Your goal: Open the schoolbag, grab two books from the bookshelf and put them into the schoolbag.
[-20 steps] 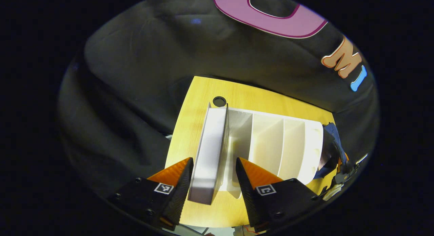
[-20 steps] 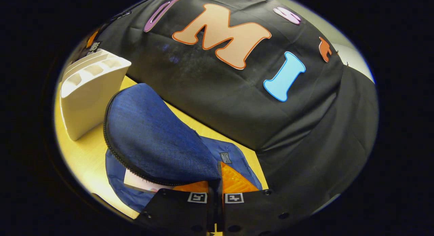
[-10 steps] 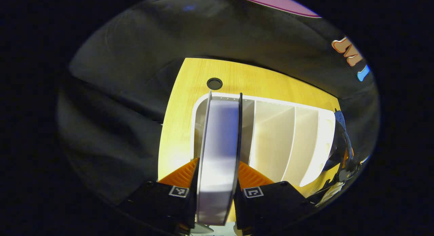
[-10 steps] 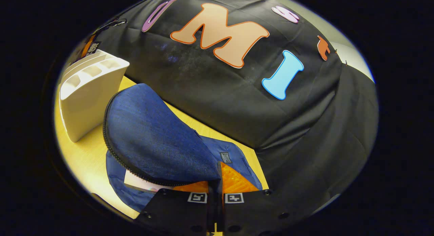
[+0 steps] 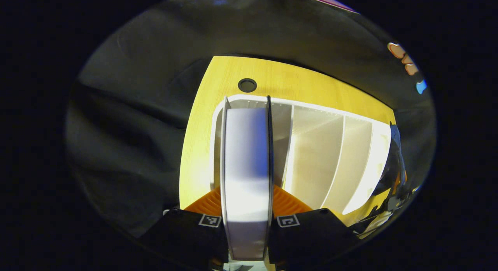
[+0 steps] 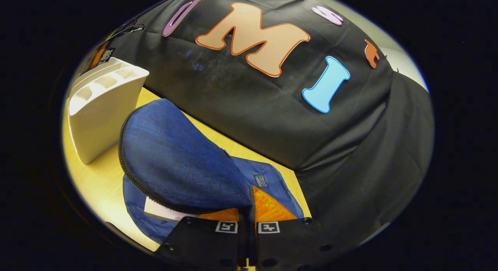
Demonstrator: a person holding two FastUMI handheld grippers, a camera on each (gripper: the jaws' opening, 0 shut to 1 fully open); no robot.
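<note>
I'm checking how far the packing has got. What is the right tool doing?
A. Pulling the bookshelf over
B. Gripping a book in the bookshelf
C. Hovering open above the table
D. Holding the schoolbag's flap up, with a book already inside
D: in the right gripper view the right tool is shut on the raised flap of the schoolbag, and a book lies in the opening beneath it.

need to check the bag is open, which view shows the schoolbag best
The right gripper view: the schoolbag lies on the table with its flap lifted by the right gripper, and a book shows inside. The left gripper view catches just a dark edge of it past the bookshelf.
</note>
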